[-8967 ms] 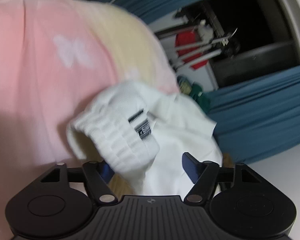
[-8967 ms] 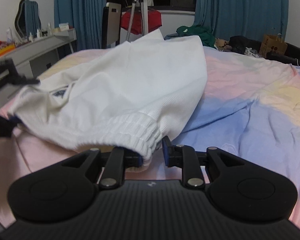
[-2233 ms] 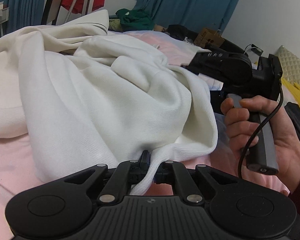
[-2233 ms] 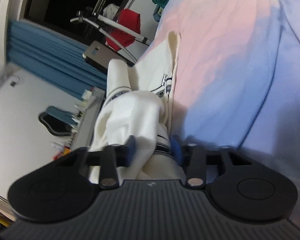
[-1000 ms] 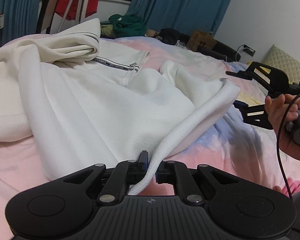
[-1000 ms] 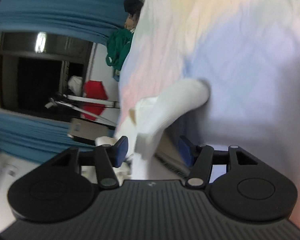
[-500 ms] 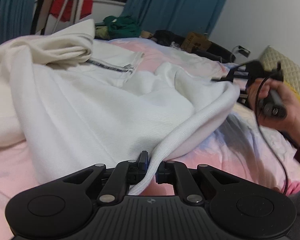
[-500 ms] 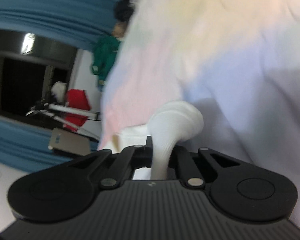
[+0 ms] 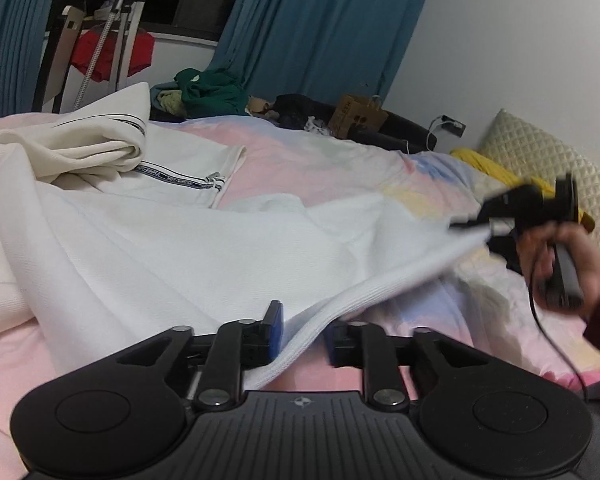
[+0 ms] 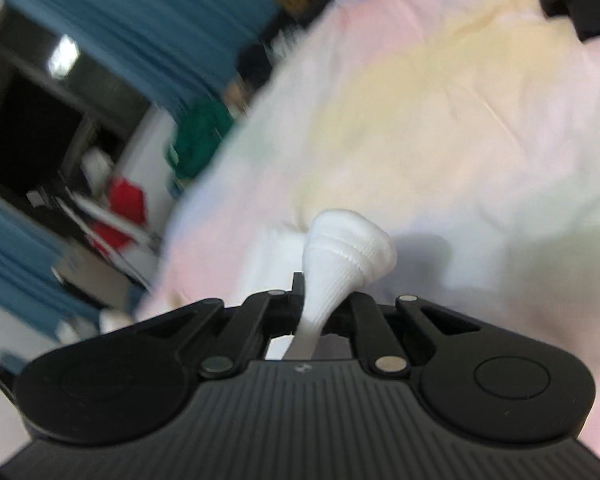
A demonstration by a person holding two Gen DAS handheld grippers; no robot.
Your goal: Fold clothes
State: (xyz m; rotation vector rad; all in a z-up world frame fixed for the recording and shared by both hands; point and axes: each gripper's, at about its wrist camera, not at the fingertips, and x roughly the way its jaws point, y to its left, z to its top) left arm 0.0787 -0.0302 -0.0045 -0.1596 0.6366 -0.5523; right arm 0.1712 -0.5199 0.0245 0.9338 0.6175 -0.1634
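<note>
White ribbed knit, the hem of a white garment (image 9: 188,248), fills the middle of the left wrist view and runs as a taut band from the lower centre toward the right edge. At the bottom centre the left gripper (image 9: 302,330) has just been opening its jaws; the hem still passes between the blue pads (image 9: 275,330), which stand apart and do not clamp it. At the right edge a hand (image 9: 568,264) holds the right gripper (image 9: 474,226), blurred, at the far end of the band. A cream garment (image 9: 96,148) with a dark printed stripe lies bunched at the upper left on the pastel bedspread (image 9: 324,160). Blue curtains (image 9: 320,28) hang behind.

Right wrist view: the right gripper (image 10: 320,308), lower centre, is clenched on a bunched white ribbed cuff (image 10: 348,248) of the same garment, which bulges just beyond the fingertips. The pastel bedspread (image 10: 440,100), blurred, fills the upper right.
</note>
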